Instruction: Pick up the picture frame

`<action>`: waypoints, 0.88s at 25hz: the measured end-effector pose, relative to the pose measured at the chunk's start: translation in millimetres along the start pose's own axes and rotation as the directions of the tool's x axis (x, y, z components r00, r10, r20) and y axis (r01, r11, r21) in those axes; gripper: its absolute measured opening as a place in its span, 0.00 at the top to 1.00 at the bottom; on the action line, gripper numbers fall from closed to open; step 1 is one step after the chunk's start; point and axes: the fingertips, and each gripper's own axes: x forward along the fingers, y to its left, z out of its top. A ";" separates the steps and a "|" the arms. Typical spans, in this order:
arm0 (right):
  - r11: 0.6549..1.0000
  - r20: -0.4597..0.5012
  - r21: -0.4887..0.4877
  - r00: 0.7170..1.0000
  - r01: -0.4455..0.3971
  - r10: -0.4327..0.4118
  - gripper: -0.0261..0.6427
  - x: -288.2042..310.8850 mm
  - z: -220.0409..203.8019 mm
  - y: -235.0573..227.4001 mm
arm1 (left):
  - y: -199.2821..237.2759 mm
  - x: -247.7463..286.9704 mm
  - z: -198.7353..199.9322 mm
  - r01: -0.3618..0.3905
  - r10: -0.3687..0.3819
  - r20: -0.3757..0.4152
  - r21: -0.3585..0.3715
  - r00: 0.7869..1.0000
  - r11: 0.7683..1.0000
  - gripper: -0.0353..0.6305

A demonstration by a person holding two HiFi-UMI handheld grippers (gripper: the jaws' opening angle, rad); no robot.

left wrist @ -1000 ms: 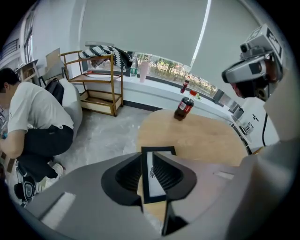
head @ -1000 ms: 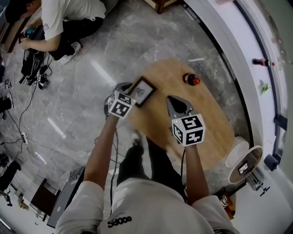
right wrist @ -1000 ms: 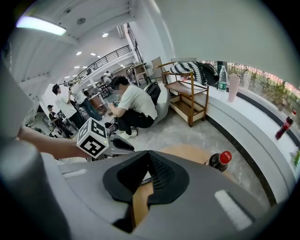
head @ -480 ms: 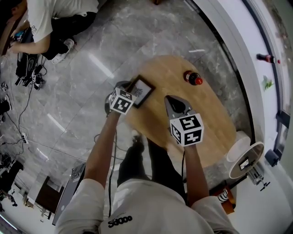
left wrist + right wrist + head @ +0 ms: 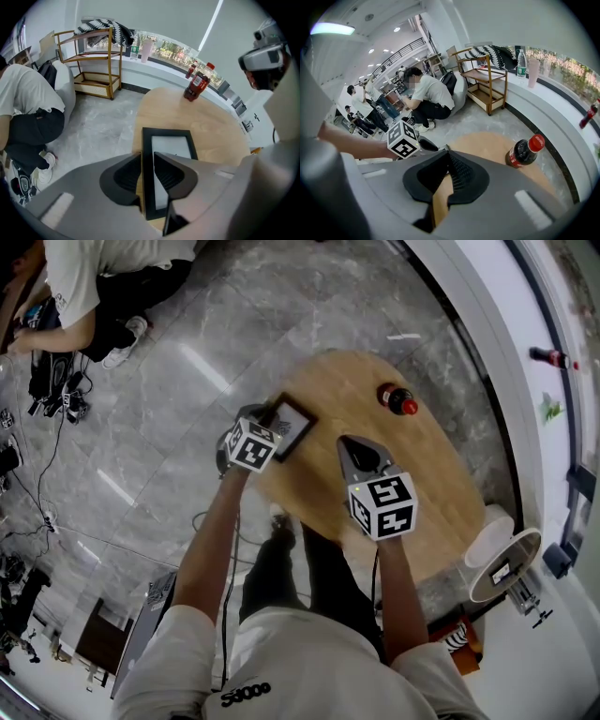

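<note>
An oval wooden bench (image 5: 441, 474) stands on grey marble floor, with a cola bottle (image 5: 396, 401) near its far side. The picture frame (image 5: 292, 424) sits at the bench's left edge, its long axis running straight away from the left gripper (image 5: 147, 157), whose jaws pinch the frame's left border. The right gripper (image 5: 349, 442), jaws together and empty, hovers over mid-bench beside the frame, so the lift looks to be the left's.
</note>
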 end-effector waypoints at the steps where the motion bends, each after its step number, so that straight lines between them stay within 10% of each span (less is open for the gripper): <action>1: 1.000 -0.001 0.001 1.000 0.000 0.000 0.96 0.8 -0.1 -1.0 | 0.6 1.5 -0.2 0.000 0.000 -0.003 -0.002 1.000 1.000 0.80; 22: 1.000 0.025 -0.011 1.000 0.004 -0.003 0.96 -18.0 3.7 -2.3 | -3.5 -0.3 -1.0 -0.063 0.063 -0.011 -0.015 0.998 0.998 0.83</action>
